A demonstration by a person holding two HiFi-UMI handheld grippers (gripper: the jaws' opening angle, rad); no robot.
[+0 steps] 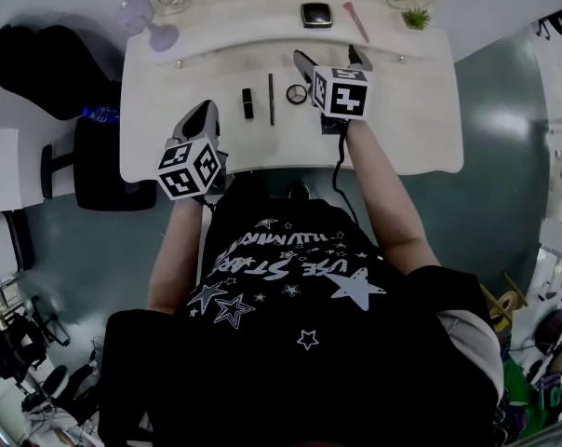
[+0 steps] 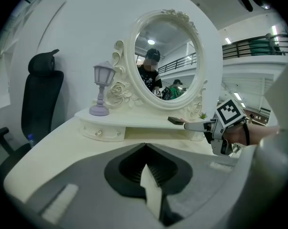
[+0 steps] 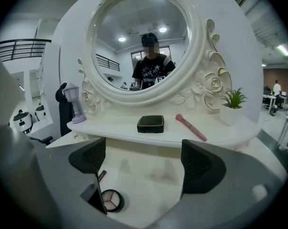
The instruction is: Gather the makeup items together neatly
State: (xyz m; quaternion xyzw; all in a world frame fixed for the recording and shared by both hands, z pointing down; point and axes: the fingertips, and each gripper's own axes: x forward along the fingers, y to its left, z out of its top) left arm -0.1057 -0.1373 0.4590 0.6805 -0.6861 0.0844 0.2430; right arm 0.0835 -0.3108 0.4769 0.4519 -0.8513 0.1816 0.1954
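Currently both units are over the white table (image 1: 407,119), in front of the oval mirror (image 3: 141,42).

Right hand-held gripper (image 3: 144,162): jaws at full spread, nothing between the pads; I see bare tabletop through the gap. In the head view it hangs over the table's middle, pointing towards the mirror.

Left hand-held gripper (image 2: 145,148): jaws closed tip to tip, nothing caught in them. It sits near the front edge of the table, left of the items.

Makeup items, two groups, well apart:
- Lower tabletop, in a loose row: black lipstick (image 1: 247,102), thin dark pencil (image 1: 271,99) just right of it, then the round eyeshadow palette (image 1: 298,93). In the right gripper view the palette lies below and just outside the left jaw, lid off, pale shades showing. None of the three is touched by either unit.
- Raised shelf under the mirror: black compact (image 3: 150,124), closed and lying flat; pink brush (image 3: 190,127) to its right, lying at an angle, apart from the compact.

Also on the shelf: small potted plant (image 3: 233,105) at the right end and lilac lantern ornament (image 3: 73,104) at the left end. Black office chair (image 2: 41,99) stands left of the table.
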